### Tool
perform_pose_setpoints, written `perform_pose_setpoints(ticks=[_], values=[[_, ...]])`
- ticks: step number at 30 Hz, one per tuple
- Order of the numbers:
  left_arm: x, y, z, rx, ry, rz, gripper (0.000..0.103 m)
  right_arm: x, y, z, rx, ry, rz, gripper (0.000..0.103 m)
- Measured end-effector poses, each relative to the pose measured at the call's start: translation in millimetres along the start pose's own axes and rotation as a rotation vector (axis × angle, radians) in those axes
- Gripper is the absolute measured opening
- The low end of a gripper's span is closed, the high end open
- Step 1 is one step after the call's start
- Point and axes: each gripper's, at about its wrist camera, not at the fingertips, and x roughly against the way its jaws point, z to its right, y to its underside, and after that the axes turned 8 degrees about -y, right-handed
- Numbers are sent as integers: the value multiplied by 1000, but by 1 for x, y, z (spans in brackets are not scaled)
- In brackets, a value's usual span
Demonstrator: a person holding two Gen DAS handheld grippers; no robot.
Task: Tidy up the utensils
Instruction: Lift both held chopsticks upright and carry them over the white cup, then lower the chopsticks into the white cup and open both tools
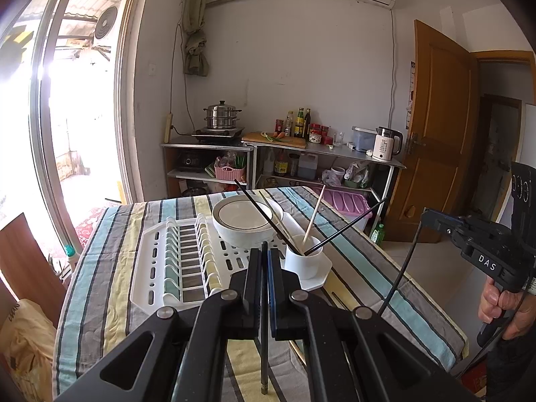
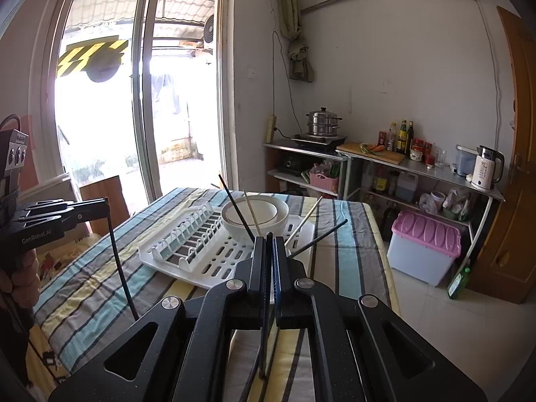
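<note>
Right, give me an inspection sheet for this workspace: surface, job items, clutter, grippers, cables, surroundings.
Surface: table under a striped cloth.
Job's things: white drying rack on the cloth; white bowl on the rack; white cup beside the bowl, with dark and pale chopsticks leaning out.
Clutter: nothing seen on the cloth.
Grippers: left gripper shut on a black chopstick, which hangs down from its jaws; right gripper shut on a second black chopstick, likewise.
Cables: a black cable hangs below the hand holding the left gripper.
Surroundings: steel shelves with a steamer pot, bottles and kettle; pink-lidded bin; wooden door; glass door.
</note>
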Motion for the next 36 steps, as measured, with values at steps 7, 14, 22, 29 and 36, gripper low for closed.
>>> perform_pose_setpoints(ticks=[7,14,22,29,36], values=[[-1,-7,0,5,4,9,3,4,-5,0,6,1,15,3],[-5,-16,3,2,19,13,3,4,-10,0,12,5,23,3],[-15,-34,8,6,54,4,3,5,-21,2,10,3,39,3],[-37,-66,20,-2,82,-8,3,0,-41,5,17,-3,54,3],[-58,-98,27,5,97,-5,3,-12,-64,2,40,-11,70,3]])
